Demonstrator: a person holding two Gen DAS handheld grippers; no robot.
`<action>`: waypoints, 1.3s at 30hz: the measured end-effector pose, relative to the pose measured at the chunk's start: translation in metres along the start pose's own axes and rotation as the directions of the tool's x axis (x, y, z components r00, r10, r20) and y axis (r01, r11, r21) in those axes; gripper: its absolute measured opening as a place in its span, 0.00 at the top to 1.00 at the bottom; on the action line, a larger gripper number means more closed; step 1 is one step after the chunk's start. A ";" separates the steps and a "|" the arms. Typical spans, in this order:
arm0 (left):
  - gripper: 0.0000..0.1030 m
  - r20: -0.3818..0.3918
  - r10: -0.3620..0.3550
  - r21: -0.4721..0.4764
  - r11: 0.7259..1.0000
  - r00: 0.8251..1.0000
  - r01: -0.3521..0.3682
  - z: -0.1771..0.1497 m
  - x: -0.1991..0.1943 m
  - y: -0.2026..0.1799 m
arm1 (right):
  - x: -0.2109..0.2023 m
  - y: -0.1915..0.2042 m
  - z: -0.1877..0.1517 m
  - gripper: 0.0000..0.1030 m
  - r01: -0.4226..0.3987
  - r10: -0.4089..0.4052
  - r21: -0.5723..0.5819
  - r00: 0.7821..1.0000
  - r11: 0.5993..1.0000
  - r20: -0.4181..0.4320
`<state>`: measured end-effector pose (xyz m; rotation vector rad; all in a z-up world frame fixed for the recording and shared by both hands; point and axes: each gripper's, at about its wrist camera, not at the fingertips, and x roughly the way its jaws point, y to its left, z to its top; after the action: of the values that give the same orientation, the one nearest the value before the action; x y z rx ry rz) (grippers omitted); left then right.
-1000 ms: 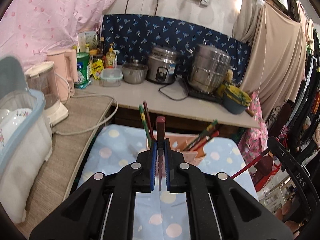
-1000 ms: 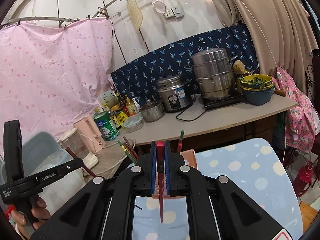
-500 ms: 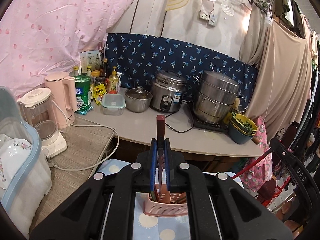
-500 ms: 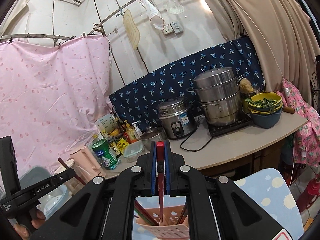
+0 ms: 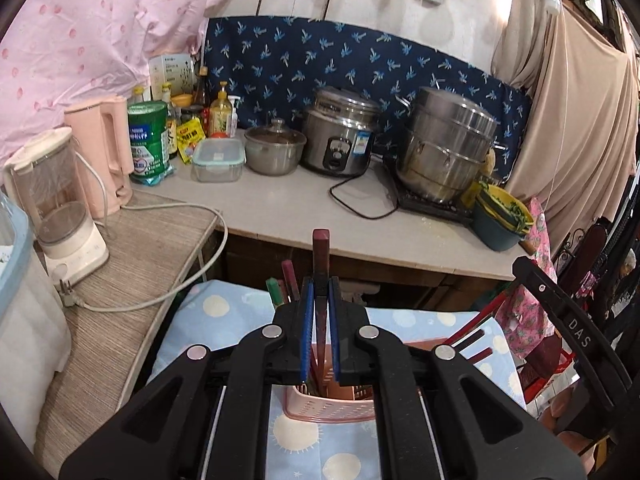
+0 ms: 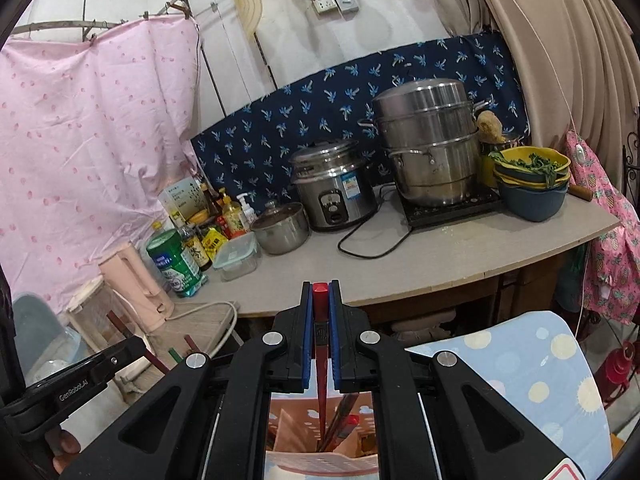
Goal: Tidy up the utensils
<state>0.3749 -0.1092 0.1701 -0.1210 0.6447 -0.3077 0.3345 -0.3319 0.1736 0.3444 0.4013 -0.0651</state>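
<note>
Lower now, both tongs (image 5: 319,300) (image 6: 320,304) clamping chopsticks (image 5: 321,256) (image 6: 320,344), tips hidden inside pink basket (image 5: 328,406).

right tongs (image 6: 320,340) pinch a red chopstick (image 6: 321,364) above pink holder (image 6: 320,462).

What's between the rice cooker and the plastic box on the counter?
A small lidded steel pot sits between the rice cooker and the plastic box; both wrist views show it.
</note>
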 end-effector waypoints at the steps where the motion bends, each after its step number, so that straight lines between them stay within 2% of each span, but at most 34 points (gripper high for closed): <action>1: 0.93 -0.009 0.001 0.000 1.000 1.000 -0.001 -0.003 0.004 0.000 | 0.005 -0.002 -0.003 0.93 0.004 -0.004 -0.001 1.000 1.000 -0.011; 6: 0.93 -0.031 0.014 0.011 1.000 0.999 -0.013 -0.012 0.015 0.000 | 0.019 -0.009 -0.011 0.92 0.011 -0.011 0.002 0.998 1.000 -0.055; 9: 0.91 -0.031 0.022 0.018 1.000 0.999 -0.022 -0.016 0.015 0.001 | 0.019 -0.012 -0.013 0.84 0.019 -0.019 0.002 0.998 1.000 -0.054; 11: 0.74 -0.027 0.034 0.018 0.999 0.999 -0.034 -0.018 0.014 0.001 | 0.015 -0.015 -0.014 0.77 0.018 -0.018 0.013 0.999 1.000 -0.047; 13: 0.64 -0.016 0.049 0.019 0.999 0.999 -0.049 -0.020 0.012 0.002 | 0.012 -0.016 -0.014 0.73 0.016 -0.016 0.017 0.999 1.000 -0.042; 22: 0.61 -0.005 0.095 0.056 0.994 0.995 -0.095 -0.033 -0.001 -0.001 | -0.010 -0.017 -0.024 0.66 0.023 -0.024 -0.012 0.999 1.000 -0.049; 29: 0.40 0.019 0.138 0.093 0.986 0.990 -0.139 -0.050 -0.019 -0.005 | -0.034 -0.017 -0.048 0.49 0.020 -0.024 -0.057 0.997 0.998 -0.075; 34: 0.39 0.025 0.174 0.128 0.976 0.985 -0.175 -0.067 -0.029 -0.007 | -0.052 -0.016 -0.068 0.44 0.020 -0.026 -0.070 0.996 0.997 -0.084; 39: 0.32 0.020 0.197 0.147 0.969 0.980 -0.197 -0.087 -0.036 -0.006 | -0.070 -0.011 -0.088 0.40 0.026 -0.035 -0.099 0.995 0.995 -0.097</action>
<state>0.2935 -0.1050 0.1230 0.0851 0.6210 -0.1627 0.2360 -0.3125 0.1213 0.2458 0.5058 -0.0582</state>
